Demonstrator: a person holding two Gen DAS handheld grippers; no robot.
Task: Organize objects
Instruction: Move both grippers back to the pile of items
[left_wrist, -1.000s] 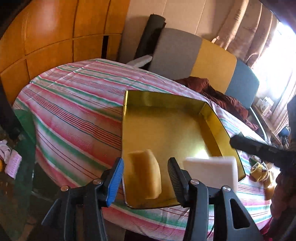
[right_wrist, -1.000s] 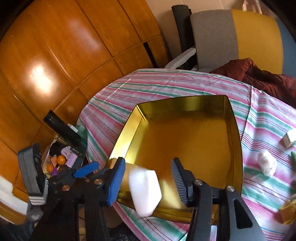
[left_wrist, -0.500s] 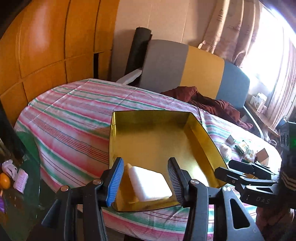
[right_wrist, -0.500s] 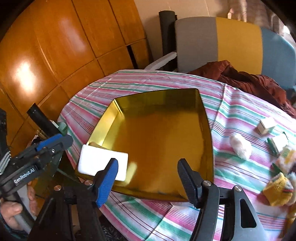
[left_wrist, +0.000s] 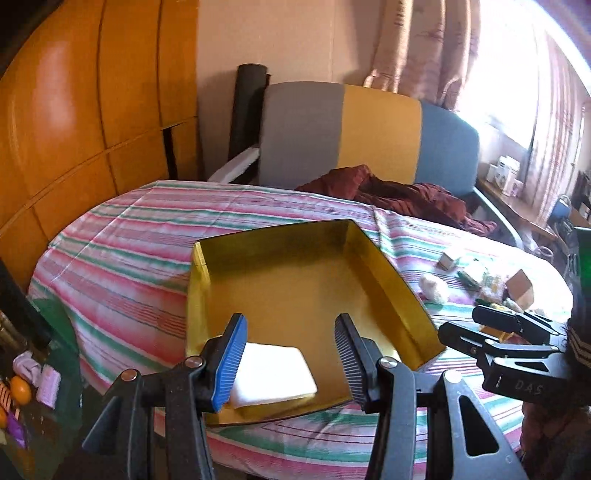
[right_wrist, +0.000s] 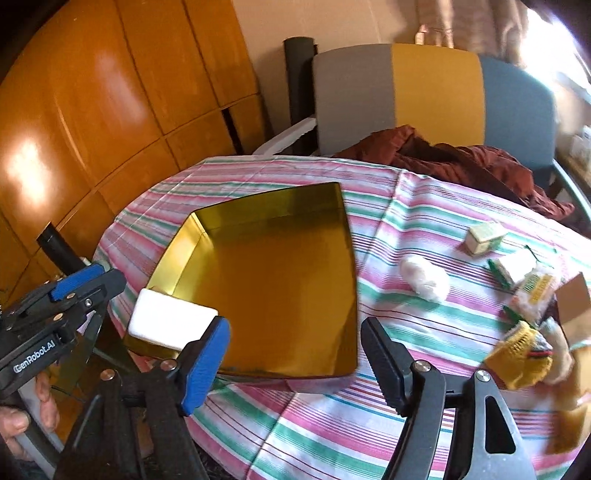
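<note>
A gold tin tray (left_wrist: 391, 280) (right_wrist: 177, 240) lies on the striped tablecloth. A white block (left_wrist: 273, 373) (right_wrist: 171, 323) rests in its near left corner. My left gripper (left_wrist: 290, 360) is open and empty, just above and in front of the block. My right gripper (right_wrist: 295, 360) is open and empty over the tray's near right edge. Loose items lie to the right: a white cotton wad (right_wrist: 424, 278), a small box (right_wrist: 482, 238), packets (right_wrist: 532, 288) and a yellow glove (right_wrist: 521, 358).
A striped tablecloth (right_wrist: 388, 424) covers the round table. A grey, yellow and blue chair (right_wrist: 432, 92) with a dark red cloth (right_wrist: 461, 155) stands behind. Wooden panels (left_wrist: 92, 110) line the left. Small items (left_wrist: 22, 384) lie low on the left.
Both grippers let go of their pieces and pulled back from the tray. The white block now lies in the tray's near corner. The right gripper has shifted right.
</note>
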